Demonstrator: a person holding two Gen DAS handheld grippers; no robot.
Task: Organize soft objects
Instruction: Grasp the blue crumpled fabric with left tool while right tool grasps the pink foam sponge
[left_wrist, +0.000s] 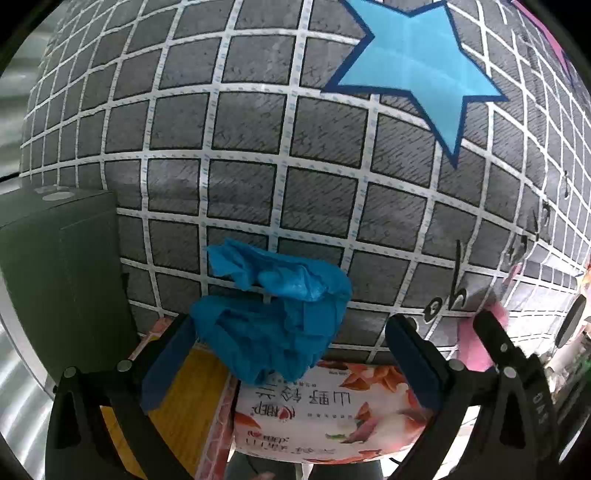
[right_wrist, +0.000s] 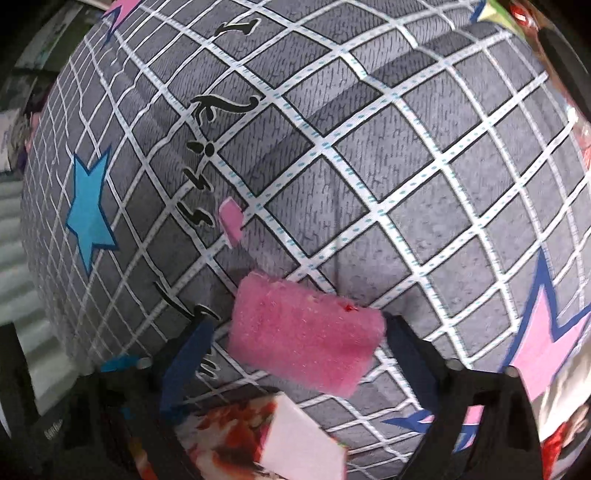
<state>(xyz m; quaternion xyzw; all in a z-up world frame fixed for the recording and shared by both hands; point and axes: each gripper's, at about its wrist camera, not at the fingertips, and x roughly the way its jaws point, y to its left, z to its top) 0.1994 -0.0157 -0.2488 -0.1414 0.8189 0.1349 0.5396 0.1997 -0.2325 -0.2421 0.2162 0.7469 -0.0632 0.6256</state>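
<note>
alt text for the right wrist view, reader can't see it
A pink sponge sits between the open fingers of the right gripper, over a grey bedsheet with a white grid, printed stars and black lettering. A small pink scrap lies on the sheet beyond, and a printed packet shows at the bottom edge.

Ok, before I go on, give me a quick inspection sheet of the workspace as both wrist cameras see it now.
Surface: grey fabric sheet with white grid lines, printed blue and pink stars, some creases.
Job's things: crumpled blue disposable gloves, lying partly on the sheet and partly on a snack pack; pink fuzzy sponge block between the right fingers.
Clutter: printed snack pack with red lettering; dark green box at the left edge; small pink foam scrap.
Grippers: left gripper open around the gloves; right gripper open, whether its fingers touch the sponge cannot be told.
Cables: nothing seen.
Surroundings: corrugated metal panel on the left; the rest is blurred.
</note>
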